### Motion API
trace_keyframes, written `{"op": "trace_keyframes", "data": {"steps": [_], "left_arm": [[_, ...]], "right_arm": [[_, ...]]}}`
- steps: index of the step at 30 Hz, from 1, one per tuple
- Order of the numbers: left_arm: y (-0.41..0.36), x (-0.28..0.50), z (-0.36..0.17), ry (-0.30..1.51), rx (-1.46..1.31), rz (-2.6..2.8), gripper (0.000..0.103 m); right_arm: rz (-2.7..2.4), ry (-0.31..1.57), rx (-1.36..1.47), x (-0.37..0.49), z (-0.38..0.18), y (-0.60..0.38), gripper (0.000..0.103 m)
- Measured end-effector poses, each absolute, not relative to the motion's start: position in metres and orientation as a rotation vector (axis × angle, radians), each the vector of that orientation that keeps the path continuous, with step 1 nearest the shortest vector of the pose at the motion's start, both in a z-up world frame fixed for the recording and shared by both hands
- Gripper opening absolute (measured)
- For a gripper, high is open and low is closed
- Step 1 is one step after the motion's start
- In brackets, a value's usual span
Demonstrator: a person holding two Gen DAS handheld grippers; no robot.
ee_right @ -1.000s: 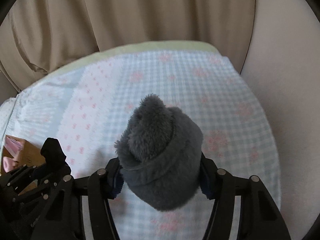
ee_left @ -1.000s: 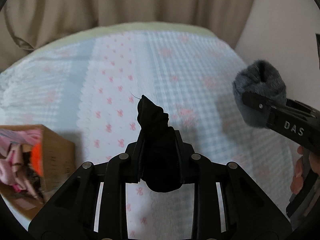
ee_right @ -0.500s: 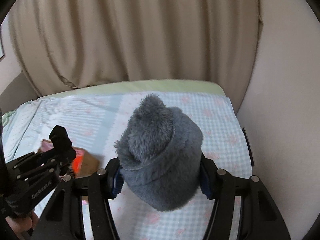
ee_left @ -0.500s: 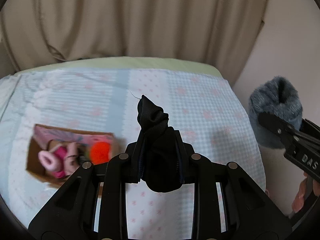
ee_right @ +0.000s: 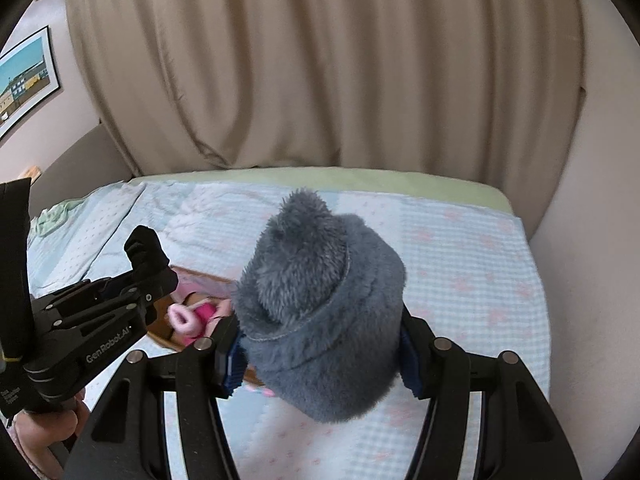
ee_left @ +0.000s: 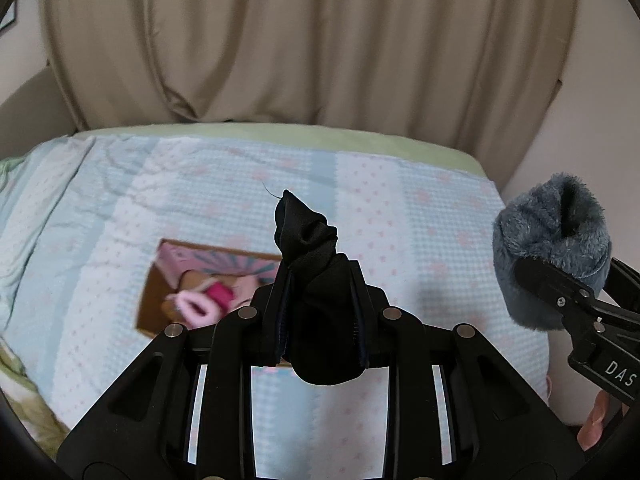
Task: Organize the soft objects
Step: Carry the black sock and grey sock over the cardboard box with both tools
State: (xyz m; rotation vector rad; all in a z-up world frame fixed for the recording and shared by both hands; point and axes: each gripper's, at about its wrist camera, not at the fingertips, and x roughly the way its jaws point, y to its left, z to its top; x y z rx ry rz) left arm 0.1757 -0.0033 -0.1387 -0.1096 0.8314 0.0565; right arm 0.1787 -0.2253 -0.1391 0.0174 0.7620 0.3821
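Clamped in left gripper (ee_left: 320, 320) jaws above the box (ee_left: 160, 280): limp black sock (ee_left: 308, 240), light, best pinched mid-bundle. Right of box, right gripper (ee_right: 320, 344) squeezing plush grey slipper (ee_right: 320, 300). Beyond: bed (ee_left: 400, 200), curtain (ee_left: 320, 40).

A bunched-up black fabric sock (ee_left: 316, 280) sticks up, pinched and held above the bed. A fuzzy grey plush slipper-sock (ee_right: 320, 312) is clamped nearby. The open cardboard box (ee_left: 160, 280) below has fluffy pink socks (ee_left: 196, 306) inside.

2 wrist cams, angled down over bed (ee_left: 420, 216), both sharing box (ee_right: 208, 280)
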Motion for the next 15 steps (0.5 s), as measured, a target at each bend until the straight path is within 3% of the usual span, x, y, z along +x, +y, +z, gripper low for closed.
{"op": "trace_keyframes", "data": {"steps": [15], "left_arm": [[0.16, 0.213, -0.193, 0.96, -0.117, 0.059, 0.023]], "right_arm": [[0.347, 0.898, 0.082, 0.192, -0.181, -0.1, 0.057]]}}
